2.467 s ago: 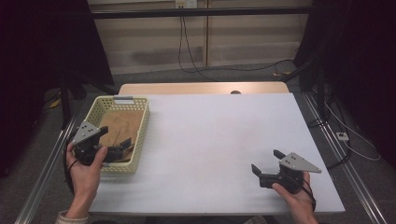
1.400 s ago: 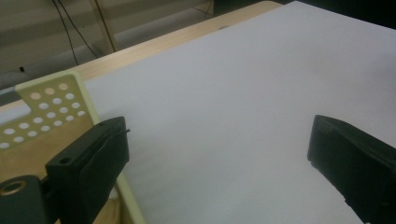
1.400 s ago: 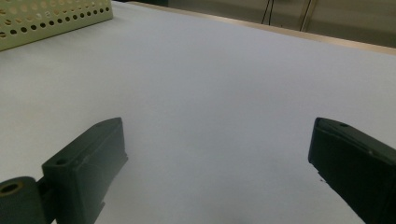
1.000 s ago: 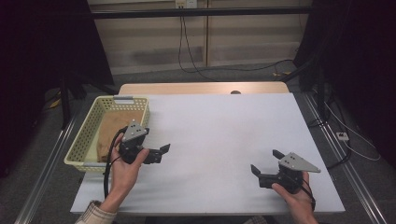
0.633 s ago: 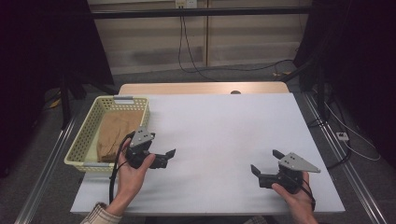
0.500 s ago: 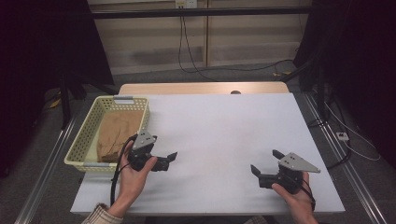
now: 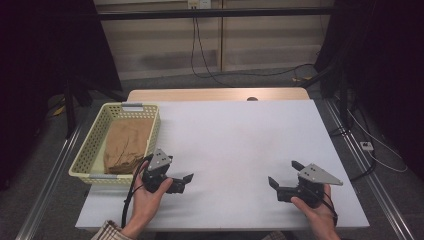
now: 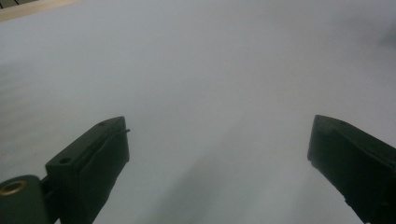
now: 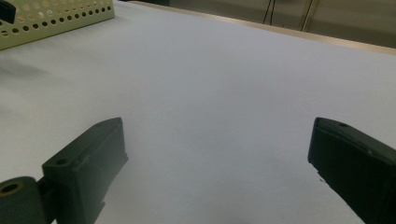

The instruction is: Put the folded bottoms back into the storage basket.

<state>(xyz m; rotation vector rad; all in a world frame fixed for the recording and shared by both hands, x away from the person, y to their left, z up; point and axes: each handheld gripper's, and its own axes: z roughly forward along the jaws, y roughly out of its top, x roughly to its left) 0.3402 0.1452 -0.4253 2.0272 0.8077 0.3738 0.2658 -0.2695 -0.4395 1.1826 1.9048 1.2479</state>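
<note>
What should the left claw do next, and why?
Probably just rest by the table's near edge, like the right gripper. The brown cloth lies inside the yellow basket, the left gripper is open and empty over bare table beside the basket, and nothing else lies on the table to pick up.

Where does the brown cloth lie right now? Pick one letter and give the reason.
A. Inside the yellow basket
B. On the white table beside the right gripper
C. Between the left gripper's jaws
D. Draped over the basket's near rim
A: in the high view the folded brown cloth lies wholly within the walls of the yellow basket, while the left gripper and the right gripper sit open and empty over the white table.
</note>
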